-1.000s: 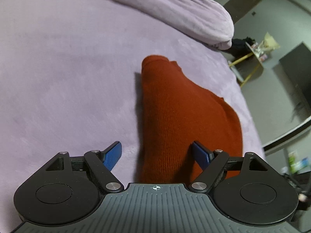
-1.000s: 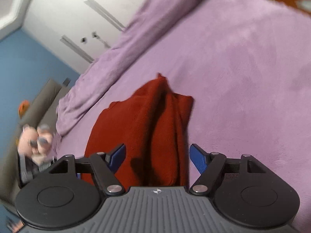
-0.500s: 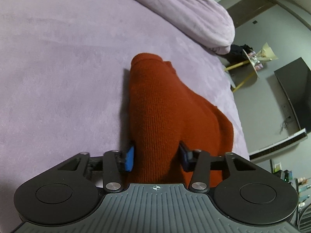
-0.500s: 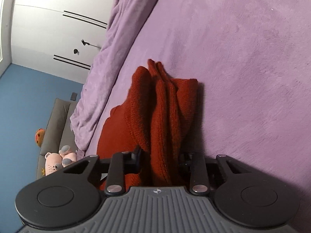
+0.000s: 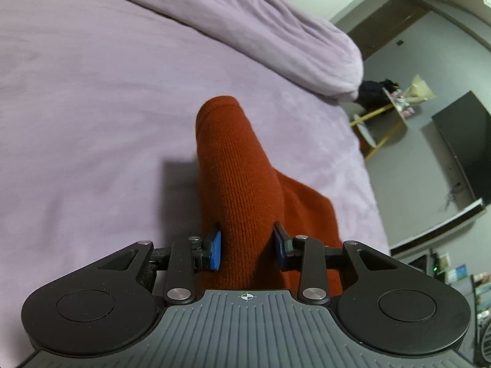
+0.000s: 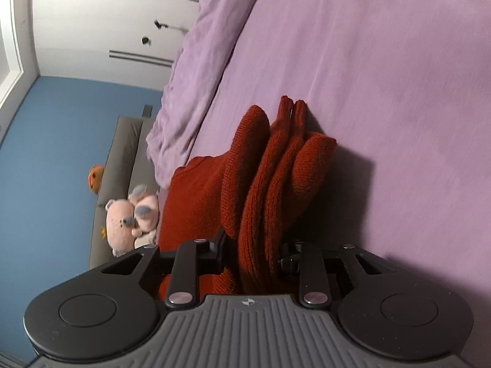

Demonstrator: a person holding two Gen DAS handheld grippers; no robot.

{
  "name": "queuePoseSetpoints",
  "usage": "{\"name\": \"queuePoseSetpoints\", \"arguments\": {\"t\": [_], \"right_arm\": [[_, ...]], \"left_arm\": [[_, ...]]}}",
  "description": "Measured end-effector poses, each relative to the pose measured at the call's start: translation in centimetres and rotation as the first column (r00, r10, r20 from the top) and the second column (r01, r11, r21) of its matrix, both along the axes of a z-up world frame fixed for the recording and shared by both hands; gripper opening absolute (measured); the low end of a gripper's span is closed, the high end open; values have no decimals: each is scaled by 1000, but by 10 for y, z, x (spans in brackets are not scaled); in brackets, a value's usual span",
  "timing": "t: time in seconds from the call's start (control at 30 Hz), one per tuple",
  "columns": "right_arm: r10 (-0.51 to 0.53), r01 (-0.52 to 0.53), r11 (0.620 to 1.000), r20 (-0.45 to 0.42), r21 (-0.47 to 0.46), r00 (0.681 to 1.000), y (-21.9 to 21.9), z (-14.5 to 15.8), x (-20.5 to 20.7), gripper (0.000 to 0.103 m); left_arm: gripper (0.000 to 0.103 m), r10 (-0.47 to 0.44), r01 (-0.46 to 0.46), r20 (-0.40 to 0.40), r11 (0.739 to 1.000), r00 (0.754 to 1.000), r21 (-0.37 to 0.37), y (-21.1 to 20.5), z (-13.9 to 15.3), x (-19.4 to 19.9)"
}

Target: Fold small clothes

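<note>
**Fingers clamped on red knit, both grippers**

Fingers (image 5: 216, 253) of the left gripper (image 5: 247, 250) press in on a bunched ridge of the red knit garment (image 5: 242, 184), blue pads against the fabric on either side. Right gripper (image 6: 251, 251) likewise closed on gathered folds of the same garment (image 6: 270, 184), which stand up in three or four ribbed pleats between its dark fingers (image 6: 219, 245).

Largest to smallest:
- Purple bedspread (image 5: 92, 107) fills most of both views; the garment lies on it, ahead of each gripper, casting a shadow.
- Rolled purple duvet (image 5: 276, 36) along the far edge.
- Grey sofa (image 6: 122, 153) at left in the right wrist view, against a blue wall.
- Dark screen (image 5: 460, 147) at right.
- Pink plush toys (image 6: 132, 217) on the sofa.

No legible writing or brand marks.
</note>
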State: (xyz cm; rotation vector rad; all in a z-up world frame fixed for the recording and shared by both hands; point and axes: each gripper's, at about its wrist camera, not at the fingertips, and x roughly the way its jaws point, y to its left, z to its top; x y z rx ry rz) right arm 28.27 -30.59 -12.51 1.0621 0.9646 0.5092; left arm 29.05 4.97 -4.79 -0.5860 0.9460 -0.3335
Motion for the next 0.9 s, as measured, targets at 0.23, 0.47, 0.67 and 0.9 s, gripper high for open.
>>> {"name": "queuePoseSetpoints", "arguments": {"t": [0.23, 0.47, 0.67, 0.9], "right_arm": [[-11, 19, 932, 23, -362, 1000, 30, 31, -21, 46], [19, 100, 827, 205, -553, 979, 76, 82, -29, 37], [116, 97, 673, 235, -733, 965, 136, 72, 6, 20], [130, 114, 573, 227, -812, 965, 144, 35, 37, 20]], "left_arm": [[37, 91, -86, -17, 980, 996, 177, 28, -12, -30], [56, 158, -168, 63, 958, 985, 233, 22, -3, -34], [61, 177, -210, 128, 921, 976, 327, -5, -14, -5], [65, 161, -226, 172, 846, 972, 483, -29, -38, 42]]}}
